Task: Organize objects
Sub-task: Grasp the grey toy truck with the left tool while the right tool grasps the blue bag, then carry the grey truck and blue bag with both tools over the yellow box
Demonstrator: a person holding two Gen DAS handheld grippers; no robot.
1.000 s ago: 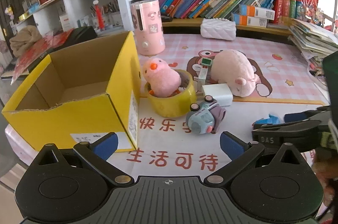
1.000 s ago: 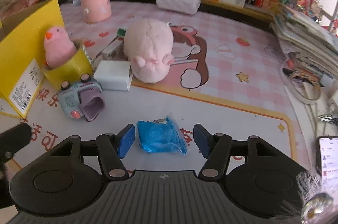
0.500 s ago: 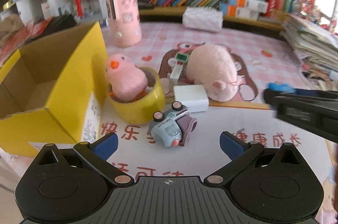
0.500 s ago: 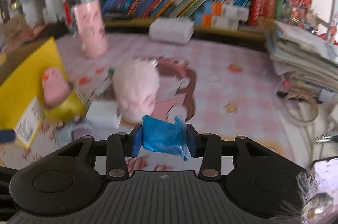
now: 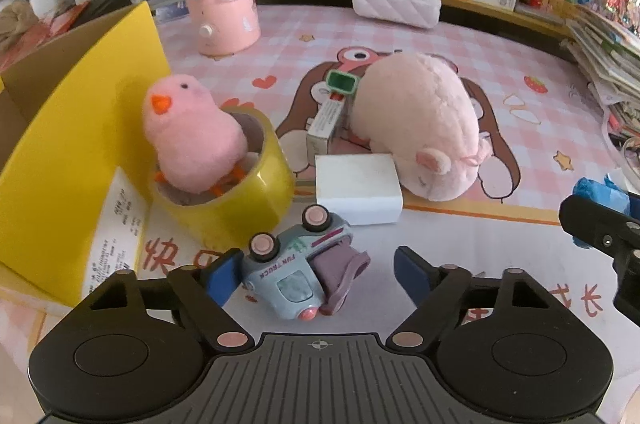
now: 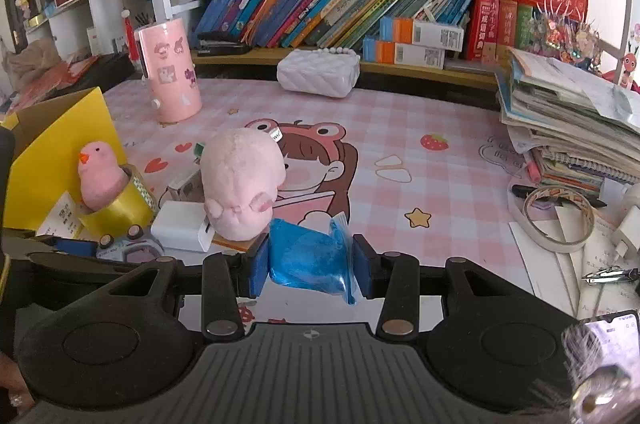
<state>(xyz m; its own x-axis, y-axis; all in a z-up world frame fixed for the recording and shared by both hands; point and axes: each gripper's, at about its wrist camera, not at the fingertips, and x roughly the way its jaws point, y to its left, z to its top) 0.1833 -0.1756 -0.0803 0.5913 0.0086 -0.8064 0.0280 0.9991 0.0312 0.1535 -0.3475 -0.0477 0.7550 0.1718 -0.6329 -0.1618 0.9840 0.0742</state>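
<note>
My right gripper (image 6: 310, 266) is shut on a blue plastic packet (image 6: 308, 262) and holds it above the mat. My left gripper (image 5: 318, 274) is open, its fingers on either side of a toppled light-blue toy truck (image 5: 300, 272). A pink chick (image 5: 192, 134) sits in a yellow tape roll (image 5: 232, 200) beside the open yellow box (image 5: 60, 144). A white block (image 5: 358, 188), a small carton (image 5: 326, 122) and a pink plush (image 5: 420, 126) lie behind the truck. The right gripper with the packet (image 5: 592, 190) shows at the right edge of the left wrist view.
A pink cylinder (image 6: 170, 72) and a white quilted pouch (image 6: 318, 72) stand at the back below the bookshelf (image 6: 340, 8). A stack of papers (image 6: 572, 128), a tape ring (image 6: 560, 220) and a phone (image 6: 612, 328) lie at the right.
My right gripper closed on the blue packet and lifted it off the mat. My left gripper moved forward and down until the toy truck lay between its fingers.
</note>
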